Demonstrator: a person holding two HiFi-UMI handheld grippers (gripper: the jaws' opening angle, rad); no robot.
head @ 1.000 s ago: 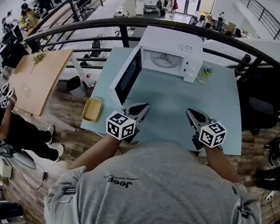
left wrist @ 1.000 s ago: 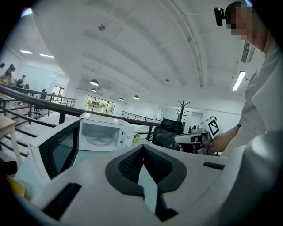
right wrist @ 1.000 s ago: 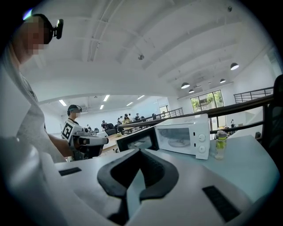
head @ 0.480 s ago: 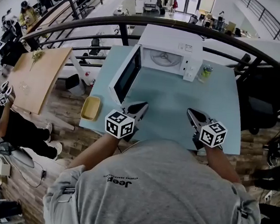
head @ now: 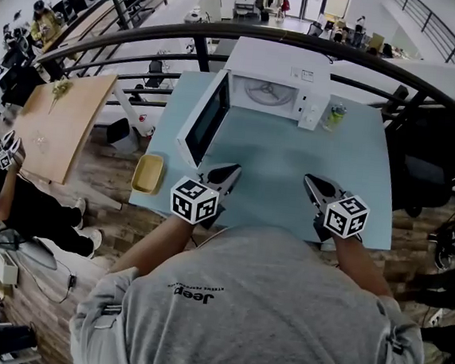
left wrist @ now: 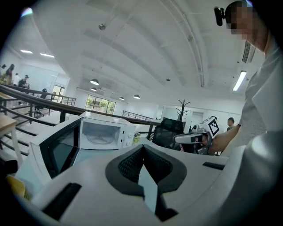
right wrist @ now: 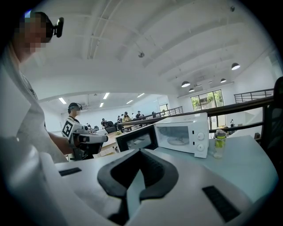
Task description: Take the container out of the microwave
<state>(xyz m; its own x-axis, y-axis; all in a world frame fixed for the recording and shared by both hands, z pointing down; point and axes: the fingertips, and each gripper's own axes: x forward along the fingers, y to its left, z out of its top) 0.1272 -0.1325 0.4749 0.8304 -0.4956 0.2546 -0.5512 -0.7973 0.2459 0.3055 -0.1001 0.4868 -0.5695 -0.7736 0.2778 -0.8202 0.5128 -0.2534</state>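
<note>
Notably, the yellow container (head: 149, 175) is found outside the open microwave (head: 276, 94), long axis along the table's (head: 293, 167) left edge, just left of the left gripper (head: 227, 173), the nearer of 2; both it and the right gripper (head: 314, 183) are pressed together, empty.

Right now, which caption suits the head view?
Microwave open on blue table; left tool and right tool shut, empty; yellow container at table's left edge.
</note>
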